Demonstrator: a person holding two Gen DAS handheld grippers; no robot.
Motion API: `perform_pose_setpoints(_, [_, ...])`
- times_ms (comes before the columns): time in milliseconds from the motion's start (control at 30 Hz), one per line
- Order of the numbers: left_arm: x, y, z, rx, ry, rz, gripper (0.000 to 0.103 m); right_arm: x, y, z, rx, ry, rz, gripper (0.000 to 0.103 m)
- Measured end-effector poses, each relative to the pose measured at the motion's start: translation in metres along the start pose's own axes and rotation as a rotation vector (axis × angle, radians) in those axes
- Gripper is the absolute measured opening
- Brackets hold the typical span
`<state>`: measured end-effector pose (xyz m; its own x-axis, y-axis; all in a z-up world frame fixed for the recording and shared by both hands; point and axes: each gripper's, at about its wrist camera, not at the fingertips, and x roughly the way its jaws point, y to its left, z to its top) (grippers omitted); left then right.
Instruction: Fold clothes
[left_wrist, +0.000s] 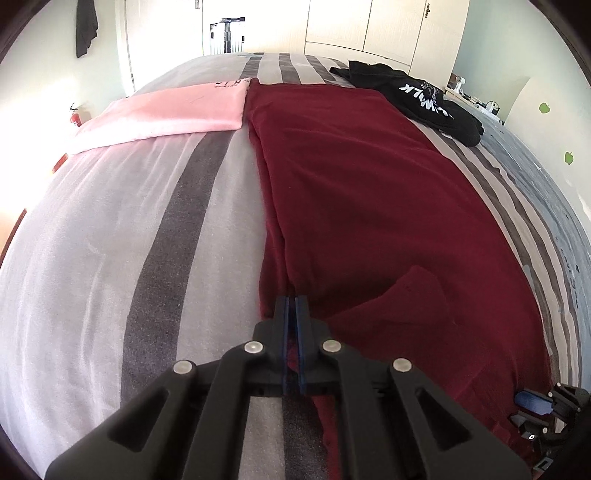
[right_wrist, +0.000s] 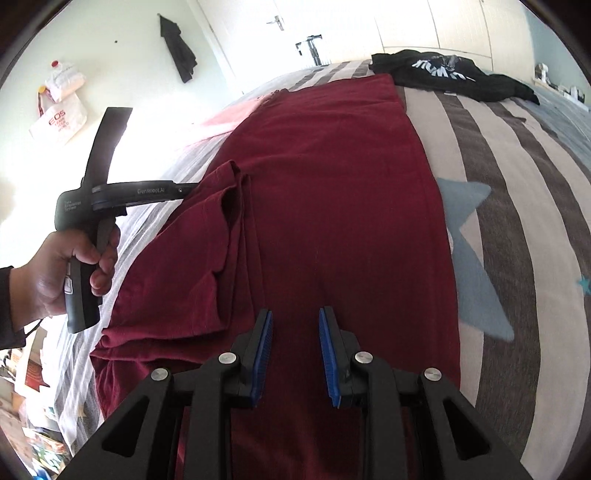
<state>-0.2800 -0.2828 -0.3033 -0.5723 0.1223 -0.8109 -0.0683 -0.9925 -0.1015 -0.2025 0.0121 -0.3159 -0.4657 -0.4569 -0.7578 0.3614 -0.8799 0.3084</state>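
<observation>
- The maroon garment (left_wrist: 369, 192) lay lengthwise down the striped bed cover (left_wrist: 110, 229), spread long and mostly flat, which suited a fold made along its length.
- The left gripper (left_wrist: 294, 301) had its blue pads pressed together on the garment's near left edge, pinching a fold of the cloth; this looked like the corner hold needed to carry that side over.
- In the right wrist view the person's left hand (right_wrist: 62, 273) gripped that tool's handle, and the cloth beside it was bunched in layers.
- The right gripper (right_wrist: 295, 325) hung over the garment's near middle with its jaws spread apart and nothing between the pads, probably ready to take a second hold.
- A folded pink garment (left_wrist: 166, 110) lay to the far left, seemingly finished, and a black printed shirt (left_wrist: 424, 99) lay crumpled at the far right, apparently awaiting folding.
</observation>
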Motion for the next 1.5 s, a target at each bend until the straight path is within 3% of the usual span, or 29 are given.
perform_pose_setpoints(167, [-0.053,0.007,-0.024,-0.045,-0.046,-0.015,0.004,-0.025,0.003,-0.003,0.0,0.012,-0.019,0.025])
perform_pose_setpoints(400, [-0.123,-0.037,-0.106,0.037,-0.016,-0.093,0.004,-0.065,0.012,-0.03,-0.014,-0.014,-0.055,0.025])
perform_pose_setpoints(567, [-0.111,-0.051,-0.167,0.04,0.102,-0.061,0.004,-0.068,0.02,-0.066,-0.046,0.026,-0.069,0.026])
perform_pose_setpoints(633, [-0.112,-0.047,-0.186,0.015,0.102,-0.044,0.005,-0.071,0.022,-0.08,-0.057,0.026,-0.074,0.026])
perform_pose_setpoints(800, [-0.124,-0.043,-0.195,-0.007,0.092,-0.027,0.006,-0.089,0.021,-0.104,-0.042,0.036,-0.077,0.025])
perform_pose_setpoints(1000, [-0.141,-0.051,-0.175,0.002,0.053,-0.041,0.006,-0.108,0.023,-0.112,-0.043,0.06,-0.088,0.025])
perform_pose_setpoints(1200, [-0.138,-0.057,-0.171,-0.008,0.033,-0.028,0.006,-0.119,0.014,-0.096,-0.015,-0.008,-0.122,0.025])
perform_pose_setpoints(1500, [-0.121,-0.051,-0.207,-0.028,0.123,0.006,0.006,-0.103,0.001,-0.112,0.002,0.019,-0.129,0.025])
